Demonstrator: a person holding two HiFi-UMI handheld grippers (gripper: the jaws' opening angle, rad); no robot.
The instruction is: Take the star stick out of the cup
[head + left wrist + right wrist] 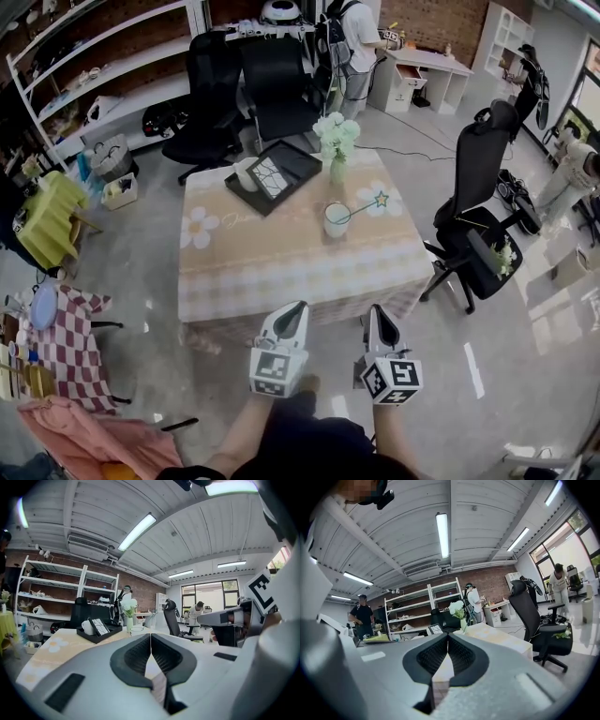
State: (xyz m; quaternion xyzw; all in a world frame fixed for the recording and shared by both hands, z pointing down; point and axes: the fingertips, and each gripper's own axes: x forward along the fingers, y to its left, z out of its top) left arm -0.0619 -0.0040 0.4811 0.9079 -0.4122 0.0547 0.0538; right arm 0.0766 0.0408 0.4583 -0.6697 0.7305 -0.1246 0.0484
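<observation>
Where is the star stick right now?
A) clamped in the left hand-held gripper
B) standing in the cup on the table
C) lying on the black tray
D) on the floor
B: the star stick leans out of the cup on the table; the left hand-held gripper and right hand-held gripper are shut, empty, short of it.

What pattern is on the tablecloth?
The tablecloth is pale peach with white daisies and a checked border, clearest in the head view.
</observation>
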